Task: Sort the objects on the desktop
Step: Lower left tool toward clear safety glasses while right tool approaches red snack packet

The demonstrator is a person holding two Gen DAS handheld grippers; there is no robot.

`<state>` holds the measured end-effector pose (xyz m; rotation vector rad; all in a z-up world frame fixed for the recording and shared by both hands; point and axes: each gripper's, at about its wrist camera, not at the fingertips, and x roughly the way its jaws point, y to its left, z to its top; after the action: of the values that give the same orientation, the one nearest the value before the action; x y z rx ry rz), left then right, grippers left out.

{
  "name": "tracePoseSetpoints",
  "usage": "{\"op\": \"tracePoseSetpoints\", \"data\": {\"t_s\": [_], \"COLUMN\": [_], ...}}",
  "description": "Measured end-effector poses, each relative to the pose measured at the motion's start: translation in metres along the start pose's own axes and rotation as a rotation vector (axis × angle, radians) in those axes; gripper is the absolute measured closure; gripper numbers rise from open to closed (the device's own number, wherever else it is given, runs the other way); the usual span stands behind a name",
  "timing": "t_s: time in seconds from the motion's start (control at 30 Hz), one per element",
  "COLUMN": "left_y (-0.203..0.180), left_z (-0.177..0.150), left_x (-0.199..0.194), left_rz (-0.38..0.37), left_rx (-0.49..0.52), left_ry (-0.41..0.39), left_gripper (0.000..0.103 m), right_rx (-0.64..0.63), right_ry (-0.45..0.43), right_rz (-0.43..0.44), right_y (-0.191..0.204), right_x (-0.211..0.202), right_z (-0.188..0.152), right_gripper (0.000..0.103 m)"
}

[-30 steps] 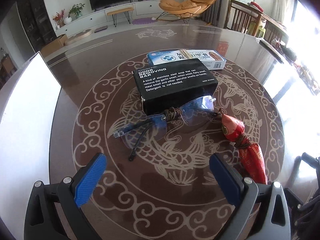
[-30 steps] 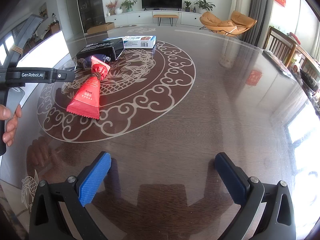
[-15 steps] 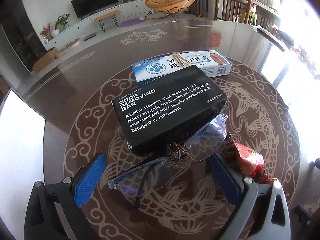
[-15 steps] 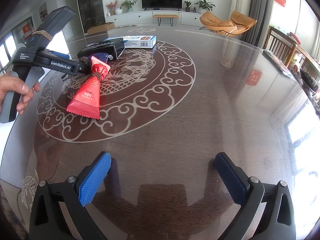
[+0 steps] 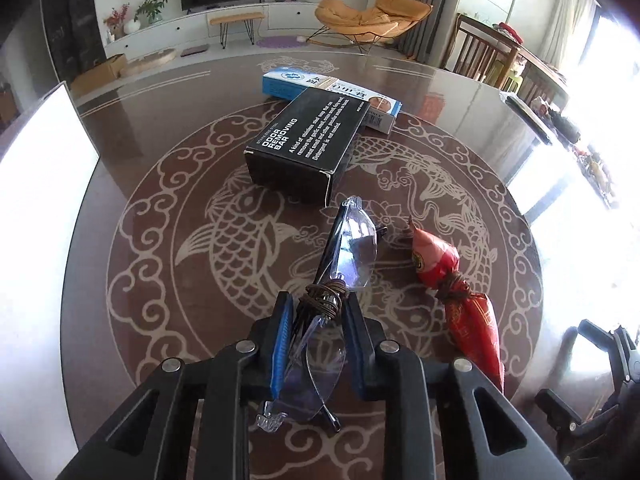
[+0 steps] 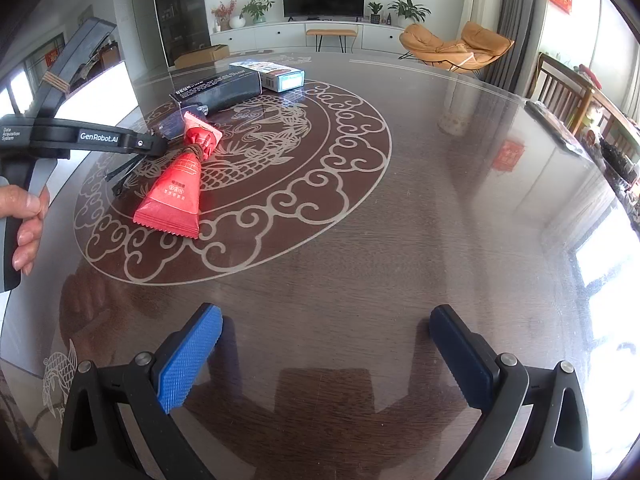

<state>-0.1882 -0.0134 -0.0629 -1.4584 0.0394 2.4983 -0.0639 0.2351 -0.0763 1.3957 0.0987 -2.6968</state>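
My left gripper (image 5: 318, 312) is shut on a pair of clear glasses (image 5: 354, 248), its blue pads pinching the cord-wrapped bridge. One lens sticks out ahead and the other lies back between the fingers. A black box (image 5: 308, 140) lies beyond on the round table, with a blue-white box (image 5: 296, 80) behind it. To the right lies a red packet (image 5: 460, 296) tied with cord. In the right wrist view my right gripper (image 6: 324, 352) stands open over bare wood, far from the red packet (image 6: 176, 192). The left gripper (image 6: 152, 146) reaches in there from the left, held by a hand (image 6: 24, 220).
A bright white panel (image 5: 36, 184) stands at the table's left edge. Wooden chairs (image 5: 492, 60) and clutter line the far right rim. The dark table (image 6: 440, 200) has a carved fish medallion in the middle.
The left gripper went from wide open to shut on the glasses' bridge. The glasses now point lengthwise away from it. The right gripper has not moved.
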Motion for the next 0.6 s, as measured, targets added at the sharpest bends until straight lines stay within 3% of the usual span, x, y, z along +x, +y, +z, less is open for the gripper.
{"op": "tracePoseSetpoints", "data": {"t_s": [0.2,0.33,0.4,0.47,0.5,0.6], "left_y": [0.004,0.007,0.014,0.020,0.022,0.021], "left_z": [-0.063,-0.086,-0.090,-0.091,-0.092,-0.093], "left_x": [-0.035,-0.048,-0.051,-0.054,-0.056,-0.054], "left_rz": [-0.003,-0.014,-0.050,-0.054,-0.047,-0.060], "left_rx": [-0.081,-0.131,-0.152,-0.162,-0.164,-0.124], "left_ry": [-0.040,-0.054,-0.065,-0.076,-0.091,-0.102], "left_gripper": [0.079,0.078,0.067,0.022,0.016,0.015], "right_rx": [0.000,0.000,0.000,0.000,-0.001,0.000], "right_ry": [0.000,0.000,0.000,0.000,0.000,0.000], "right_rz": [0.000,0.000,0.000,0.000,-0.001,0.000], "right_y": [0.000,0.000,0.000,0.000,0.000,0.000], "right_x": [0.000,0.000,0.000,0.000,0.000,0.000], "right_z": [0.000,0.000,0.000,0.000,0.000,0.000], "right_gripper": [0.000,0.000,0.000,0.000,0.000,0.000]}}
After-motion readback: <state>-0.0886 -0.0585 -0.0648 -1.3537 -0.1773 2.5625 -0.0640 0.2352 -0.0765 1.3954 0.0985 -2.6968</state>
